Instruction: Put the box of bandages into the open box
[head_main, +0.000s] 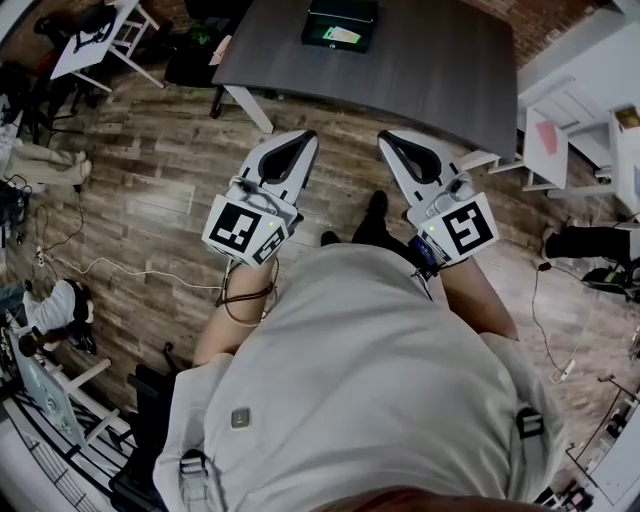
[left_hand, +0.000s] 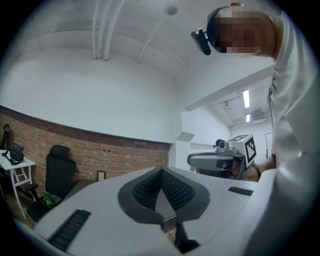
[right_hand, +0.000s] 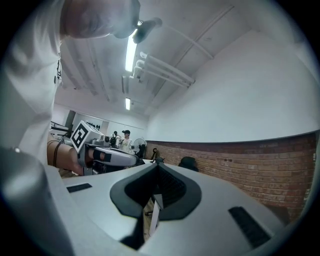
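Jaws clenched shut on nothing, the left gripper (head_main: 304, 141) and right gripper (head_main: 389, 141) hang side by side just short of the grey worktop (head_main: 440, 70). At the worktop's far edge, the green-and-white box of bandages (head_main: 341, 35) rests at the dark open box (head_main: 364, 14).

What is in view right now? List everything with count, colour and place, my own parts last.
table: one, dark grey, ahead of the tools
box: one, dark, on the table's far side, something green and white showing on it
side table: one, white, upper left
office chair: one, black, by the brick wall
cable: one, white, on the wooden floor at left
left tool: one, grey with black pads, shut, empty
right tool: one, same colours, shut, empty
shirt: one, white, bottom of the head view
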